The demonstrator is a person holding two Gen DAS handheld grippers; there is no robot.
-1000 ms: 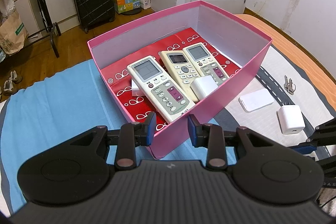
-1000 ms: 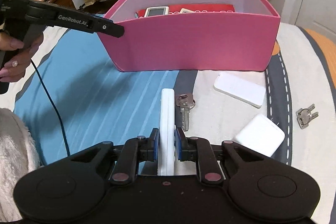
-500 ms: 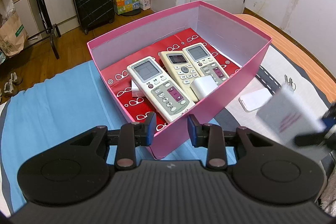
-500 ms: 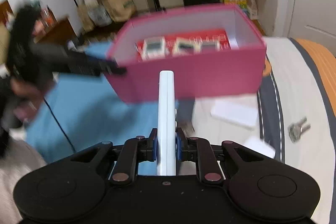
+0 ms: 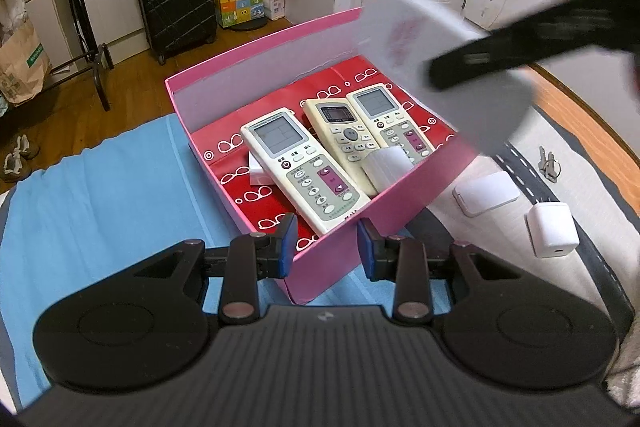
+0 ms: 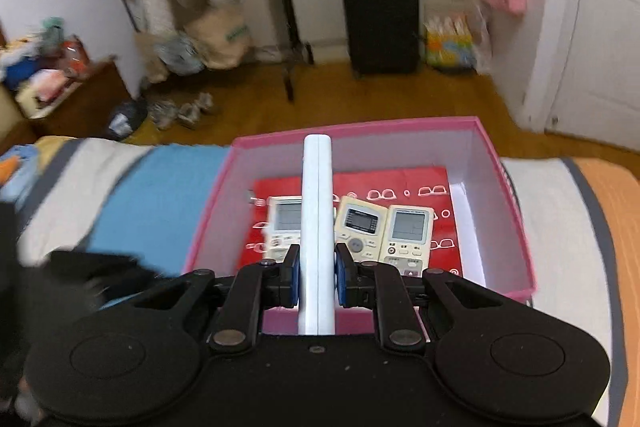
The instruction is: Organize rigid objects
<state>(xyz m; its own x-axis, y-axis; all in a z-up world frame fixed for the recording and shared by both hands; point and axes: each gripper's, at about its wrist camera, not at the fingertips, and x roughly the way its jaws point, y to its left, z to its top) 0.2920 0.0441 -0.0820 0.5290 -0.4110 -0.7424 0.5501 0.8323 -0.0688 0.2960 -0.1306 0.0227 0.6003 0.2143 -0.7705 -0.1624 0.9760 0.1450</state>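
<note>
Pink box (image 5: 400, 203) (red patterned lining (image 5: 240, 163))

Home bedroom: bed (image 5: 100, 195), suitcase (image 5: 176, 3)

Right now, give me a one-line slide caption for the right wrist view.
Right gripper holds a flat white plastic slab edge-up above the open pink cardboard box containing three cream remote controls.

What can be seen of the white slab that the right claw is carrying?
The white slab is a thin, flat, hard-looking plastic piece with rounded ends and a seam along its narrow edge. It stands on edge, clamped between the blue pads of the right claw, touching nothing else. It sits over the pink box, above the remotes. In the left wrist view it is blurred, with a faint pink mark on its broad face.
</note>
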